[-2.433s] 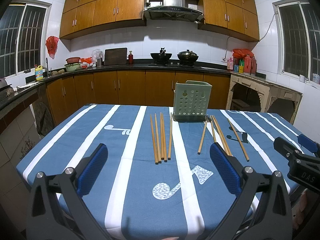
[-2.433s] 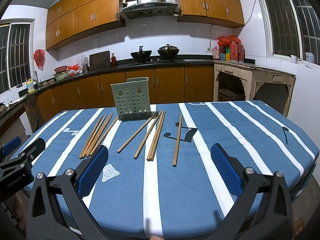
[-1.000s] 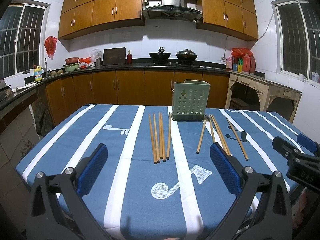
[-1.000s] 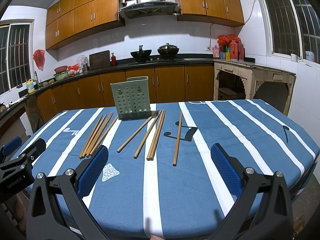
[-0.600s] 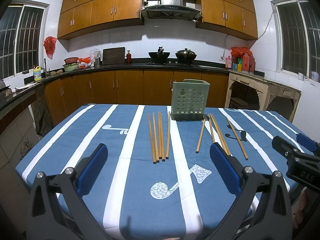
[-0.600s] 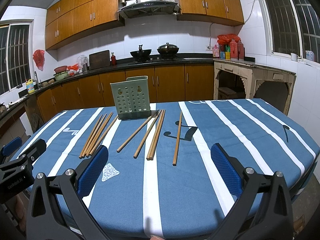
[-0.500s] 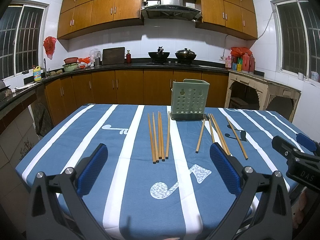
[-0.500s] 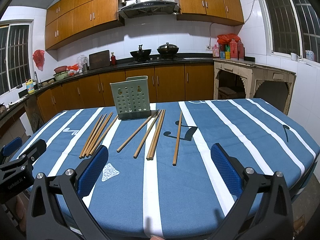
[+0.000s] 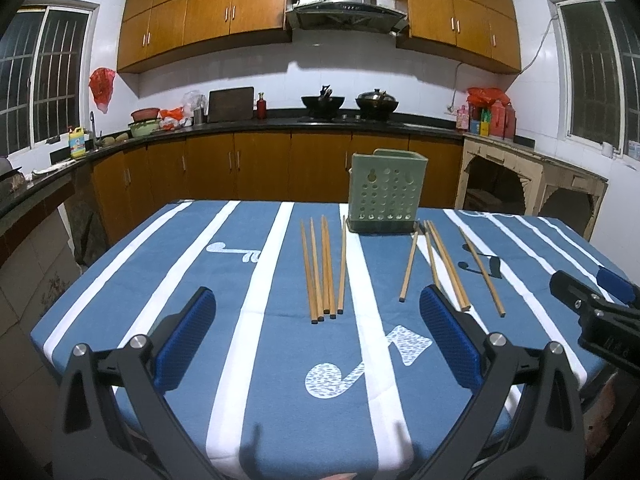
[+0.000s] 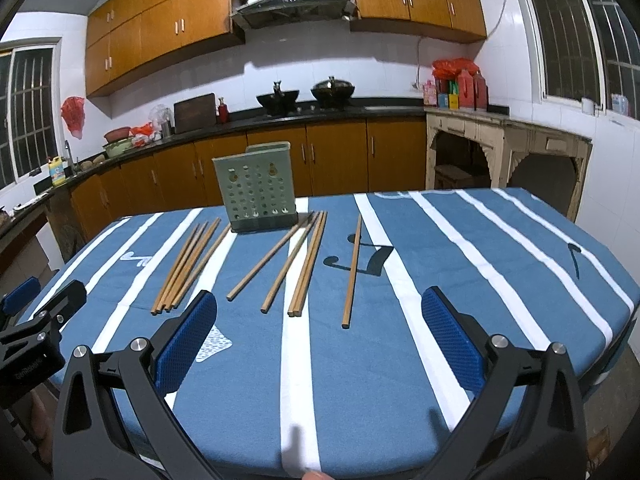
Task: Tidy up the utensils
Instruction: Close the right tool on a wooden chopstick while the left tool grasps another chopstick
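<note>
A green perforated utensil holder [image 9: 387, 192] [image 10: 256, 188] stands upright at the far middle of the blue striped table [image 9: 200, 280]. Several wooden chopsticks lie flat in front of it: a tight bundle [image 9: 323, 268] [image 10: 188, 266] on the left and looser ones [image 9: 444, 264] [image 10: 304, 264] on the right, one [image 10: 353, 270] lying apart. My left gripper [image 9: 316, 336] hovers open over the near edge, short of the left bundle. Over the same edge my right gripper [image 10: 318, 336] is open too, nothing between its blue pads [image 10: 448, 340].
Each gripper shows at the edge of the other's view, the right gripper [image 9: 592, 312] and the left gripper [image 10: 36, 328]. Wooden cabinets and a dark counter [image 9: 280, 124] with woks and bottles run behind the table. A pale side table [image 10: 500, 140] stands at right.
The right wrist view has tilted and shifted slightly, so the table appears rotated. The left view is nearly the same. Both grippers stay open and no chopstick has moved.
</note>
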`<act>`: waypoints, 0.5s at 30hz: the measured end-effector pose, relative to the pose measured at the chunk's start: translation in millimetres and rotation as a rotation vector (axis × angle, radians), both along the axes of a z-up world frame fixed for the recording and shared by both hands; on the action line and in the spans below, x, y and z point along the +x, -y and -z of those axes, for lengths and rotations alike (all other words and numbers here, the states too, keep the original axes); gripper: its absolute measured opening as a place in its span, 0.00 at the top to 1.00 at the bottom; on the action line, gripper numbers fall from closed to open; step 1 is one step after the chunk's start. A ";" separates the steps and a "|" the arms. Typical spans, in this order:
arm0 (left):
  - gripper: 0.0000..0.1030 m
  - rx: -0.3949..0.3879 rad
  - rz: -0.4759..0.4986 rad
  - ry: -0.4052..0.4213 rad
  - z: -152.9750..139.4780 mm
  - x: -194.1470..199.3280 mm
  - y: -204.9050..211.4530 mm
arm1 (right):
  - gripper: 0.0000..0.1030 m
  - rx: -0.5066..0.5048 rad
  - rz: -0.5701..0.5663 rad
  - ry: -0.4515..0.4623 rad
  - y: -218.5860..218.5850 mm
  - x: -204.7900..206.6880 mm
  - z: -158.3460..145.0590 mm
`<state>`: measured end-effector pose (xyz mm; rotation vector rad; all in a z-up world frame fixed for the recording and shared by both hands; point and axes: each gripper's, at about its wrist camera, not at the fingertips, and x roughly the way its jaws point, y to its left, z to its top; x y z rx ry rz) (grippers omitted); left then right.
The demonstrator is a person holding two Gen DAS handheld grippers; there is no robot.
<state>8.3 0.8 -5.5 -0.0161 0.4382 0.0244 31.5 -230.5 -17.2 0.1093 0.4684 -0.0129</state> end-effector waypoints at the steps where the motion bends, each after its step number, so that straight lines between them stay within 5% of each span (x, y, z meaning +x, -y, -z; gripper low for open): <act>1: 0.04 -0.005 -0.006 -0.012 2.6 4.8 -2.5 | 0.02 0.009 0.006 -0.011 2.5 4.6 4.0; 10: 0.04 -0.087 -0.058 -0.174 26.0 65.9 -35.9 | 0.04 0.079 0.078 -0.190 27.1 62.2 28.8; 13: 0.07 -0.104 -0.069 -0.230 33.1 87.1 -47.3 | 0.23 0.069 0.082 -0.258 28.7 87.3 37.3; 15: 0.21 -0.104 -0.063 -0.255 36.9 100.4 -51.4 | 0.35 0.081 0.072 -0.305 31.0 104.4 44.7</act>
